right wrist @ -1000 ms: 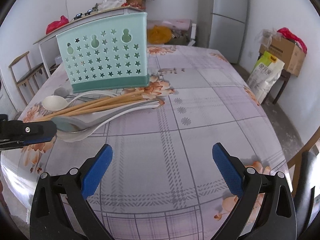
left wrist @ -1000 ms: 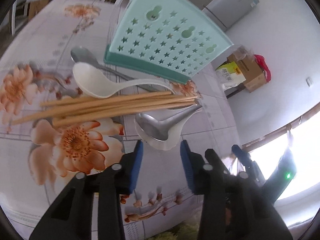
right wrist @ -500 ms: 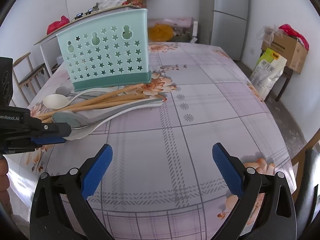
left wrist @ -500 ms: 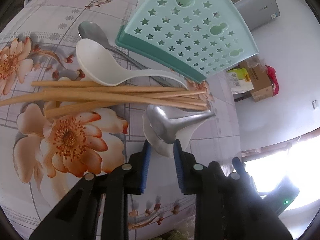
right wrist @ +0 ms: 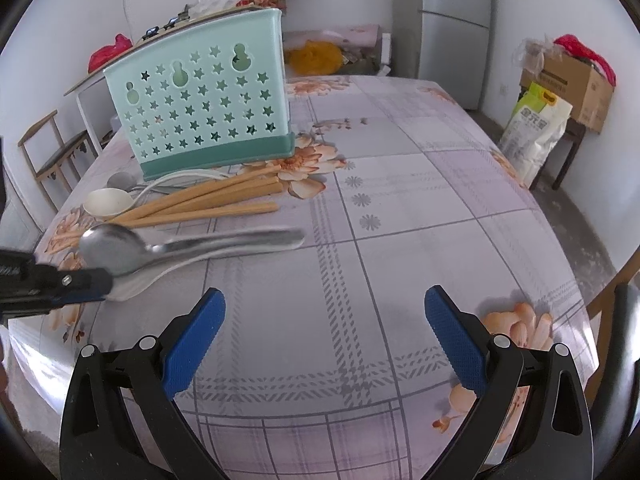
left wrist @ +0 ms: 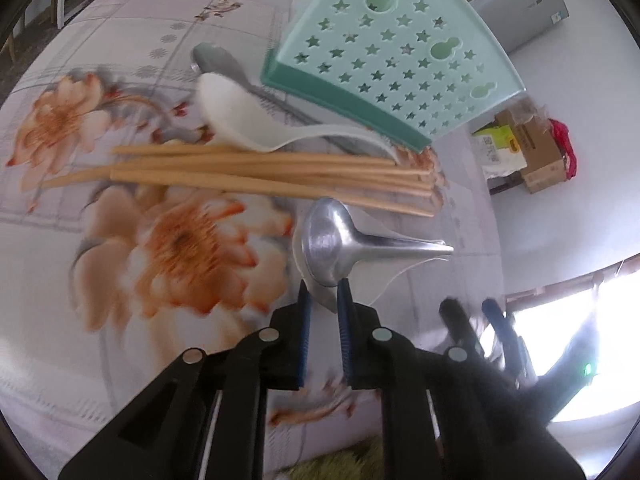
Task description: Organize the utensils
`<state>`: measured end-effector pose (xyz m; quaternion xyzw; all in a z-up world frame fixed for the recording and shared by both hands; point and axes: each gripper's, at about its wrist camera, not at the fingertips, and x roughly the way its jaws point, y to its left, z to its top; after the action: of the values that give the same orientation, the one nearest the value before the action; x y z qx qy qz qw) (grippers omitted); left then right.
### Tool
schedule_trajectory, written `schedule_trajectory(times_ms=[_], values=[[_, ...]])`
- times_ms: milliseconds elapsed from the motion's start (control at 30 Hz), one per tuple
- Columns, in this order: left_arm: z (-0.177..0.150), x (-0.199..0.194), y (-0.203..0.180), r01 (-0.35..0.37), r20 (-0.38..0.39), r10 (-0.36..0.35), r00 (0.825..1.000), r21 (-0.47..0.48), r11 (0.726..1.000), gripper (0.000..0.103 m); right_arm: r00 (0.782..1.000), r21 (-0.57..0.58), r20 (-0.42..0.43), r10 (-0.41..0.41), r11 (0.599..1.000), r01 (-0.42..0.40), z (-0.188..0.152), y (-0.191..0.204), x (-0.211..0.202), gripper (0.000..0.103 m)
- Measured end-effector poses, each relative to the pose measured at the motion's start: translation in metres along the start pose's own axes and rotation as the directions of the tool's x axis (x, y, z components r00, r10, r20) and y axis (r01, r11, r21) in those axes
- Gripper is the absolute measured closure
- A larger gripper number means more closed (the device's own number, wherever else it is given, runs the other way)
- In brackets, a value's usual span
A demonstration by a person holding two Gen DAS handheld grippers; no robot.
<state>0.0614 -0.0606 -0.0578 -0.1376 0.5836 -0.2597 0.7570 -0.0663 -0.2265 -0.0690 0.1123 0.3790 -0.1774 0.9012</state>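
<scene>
Right wrist view: open gripper over the flowered table, utensils off to the left.

The right gripper [right wrist: 325, 340] hung with its blue pads wide apart above bare tablecloth [right wrist: 400, 208]. At the left edge, the left gripper [right wrist: 106, 282], its jaws just closing, pinched the bowl end of a metal spoon [right wrist: 180, 242] lying over a white spoon [right wrist: 132, 286]. Behind lay wooden chopsticks [right wrist: 212, 200], another white spoon [right wrist: 108, 202], and the upright mint utensil holder [right wrist: 200, 96].

White walls [right wrist: 560, 4] enclose the room. A grey refrigerator [right wrist: 454, 36] stands in the far corner. A cardboard box [right wrist: 568, 84] sits at right, a wooden chair [right wrist: 52, 152] at left. Floral cloth covers the desk [right wrist: 420, 208]. Daylight is bright.
</scene>
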Motion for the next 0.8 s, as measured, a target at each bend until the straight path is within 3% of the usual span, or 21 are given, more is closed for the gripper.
schedule_trajectory(times_ms=[233,467,633,800], values=[[-0.01,-0.019,0.025,-0.035,0.019,0.035,0.999,-0.015,0.999,0.091,0.999,-0.024,-0.041,-0.024,0.999,0.023,-0.005,0.004,0.013,0.008],[-0.009,-0.02,0.024,-0.059,0.06,0.058,0.997,0.018,0.998,0.091,0.999,-0.015,-0.045,-0.011,1.0,0.01,-0.005,-0.004,0.006,0.008],[-0.01,-0.02,0.024,-0.057,0.082,0.053,0.995,0.042,0.997,0.088,0.998,0.046,0.031,0.049,0.998,-0.051,0.004,-0.021,-0.017,0.008],[-0.009,-0.019,0.024,-0.05,0.104,0.044,0.994,0.062,0.997,0.087,0.991,-0.005,0.087,0.107,0.994,-0.107,0.019,-0.017,-0.033,0.008]])
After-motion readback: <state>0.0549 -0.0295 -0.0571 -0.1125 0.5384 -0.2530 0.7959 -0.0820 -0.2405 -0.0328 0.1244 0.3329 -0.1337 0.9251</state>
